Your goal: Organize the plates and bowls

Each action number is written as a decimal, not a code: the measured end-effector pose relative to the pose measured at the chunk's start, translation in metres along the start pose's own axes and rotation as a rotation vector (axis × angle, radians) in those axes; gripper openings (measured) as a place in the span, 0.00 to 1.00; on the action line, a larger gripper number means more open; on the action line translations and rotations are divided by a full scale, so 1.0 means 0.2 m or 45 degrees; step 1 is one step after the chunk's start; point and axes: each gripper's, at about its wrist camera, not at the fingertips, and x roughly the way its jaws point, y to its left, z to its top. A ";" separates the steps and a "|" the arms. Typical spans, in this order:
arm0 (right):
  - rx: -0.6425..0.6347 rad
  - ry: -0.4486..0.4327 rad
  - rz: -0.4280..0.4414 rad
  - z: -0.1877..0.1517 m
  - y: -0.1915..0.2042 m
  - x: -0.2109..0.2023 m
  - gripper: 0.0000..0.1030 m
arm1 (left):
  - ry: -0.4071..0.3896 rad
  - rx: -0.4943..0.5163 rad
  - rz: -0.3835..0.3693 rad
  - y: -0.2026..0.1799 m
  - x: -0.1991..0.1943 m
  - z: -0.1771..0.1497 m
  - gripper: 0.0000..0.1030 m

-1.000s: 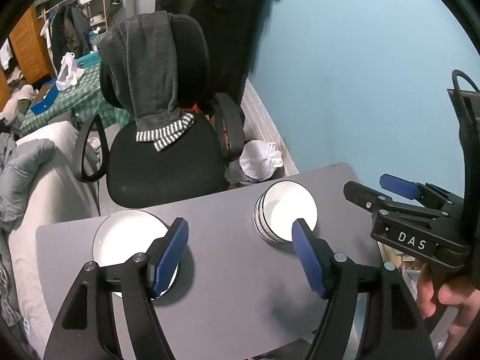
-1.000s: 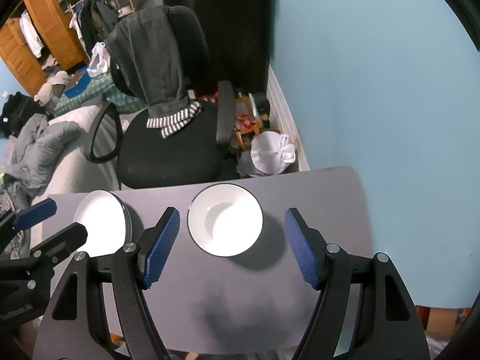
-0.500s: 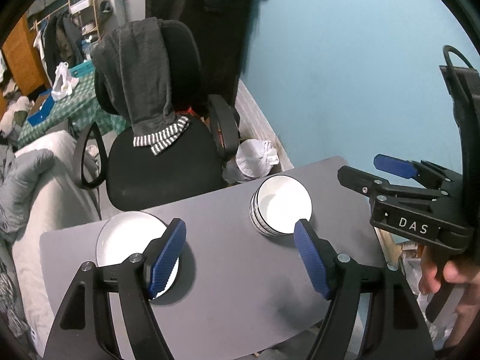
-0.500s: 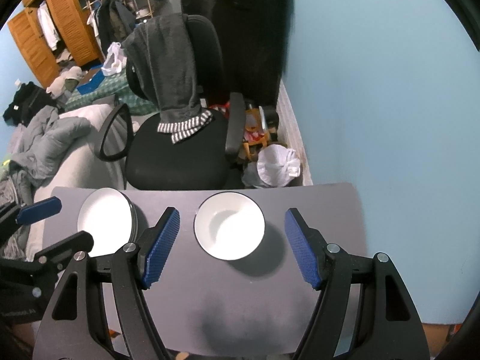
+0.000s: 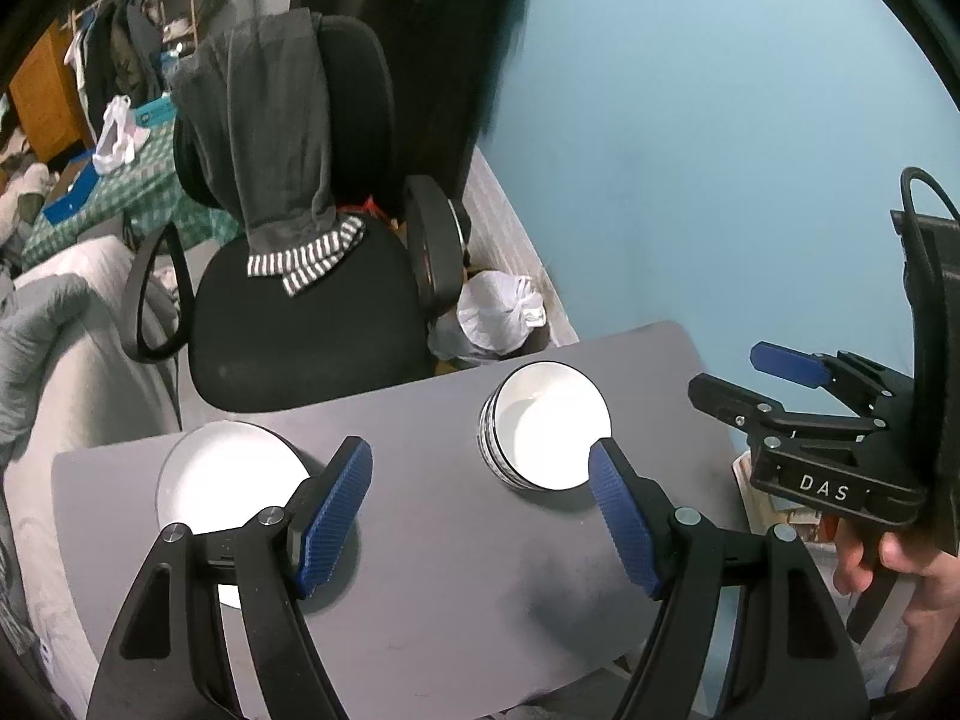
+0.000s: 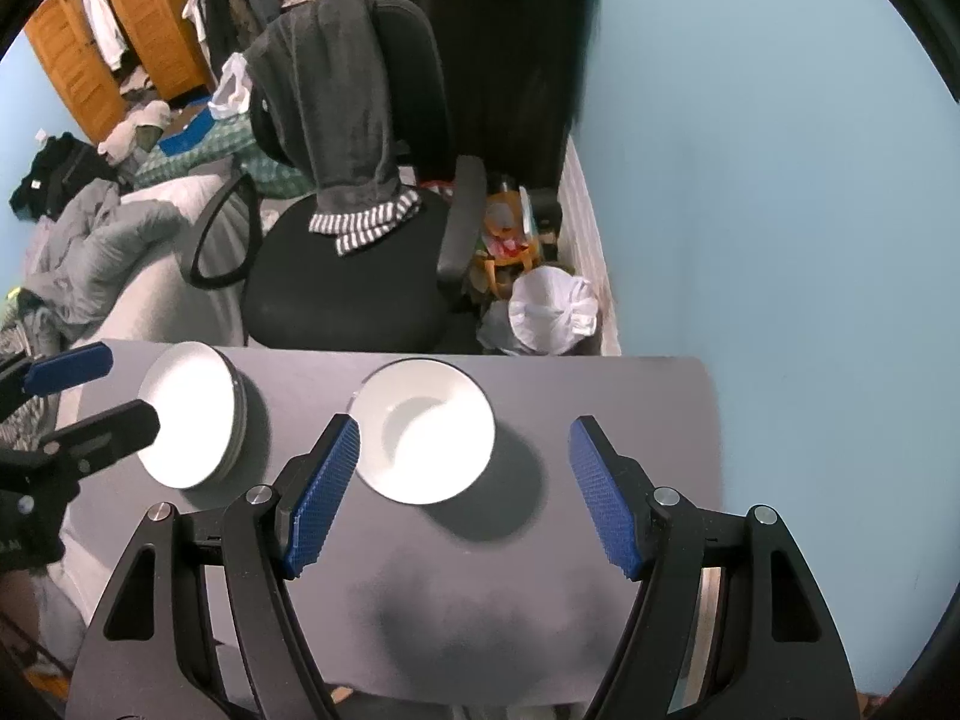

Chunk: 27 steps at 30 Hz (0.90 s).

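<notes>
A stack of white bowls point(image 5: 543, 432) point(image 6: 427, 429) stands on the grey table point(image 5: 444, 570) point(image 6: 630, 396), toward its right side. A stack of white plates point(image 5: 231, 480) point(image 6: 192, 420) lies at the table's left. My left gripper point(image 5: 480, 504) is open and empty above the table, between the plates and the bowls. My right gripper point(image 6: 465, 492) is open and empty, above the table just right of the bowls. The right gripper also shows in the left wrist view point(image 5: 744, 378), held off the table's right edge. The left gripper's fingers point(image 6: 96, 420) show over the plates in the right wrist view.
A black office chair point(image 5: 300, 276) point(image 6: 348, 228) with grey clothing draped on it stands behind the table. A white bag point(image 5: 498, 312) point(image 6: 549, 312) sits on the floor by the blue wall point(image 5: 720, 150). A bed with grey bedding point(image 6: 102, 252) lies at the left.
Both grippers have risen and drawn back a little from the table, so plates and bowls look smaller. Both stay open. Plates and bowls have not moved.
</notes>
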 end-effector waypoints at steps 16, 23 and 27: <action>-0.007 0.173 0.081 0.02 -0.21 0.29 0.69 | 0.207 -0.090 -0.082 0.00 0.40 0.01 0.74; 0.004 0.284 0.210 -0.02 -0.26 0.51 0.69 | 0.297 -0.023 -0.020 -0.04 0.62 -0.02 0.74; 0.034 0.359 0.276 -0.05 -0.29 0.63 0.69 | 0.344 -0.007 0.013 -0.04 0.71 -0.03 0.74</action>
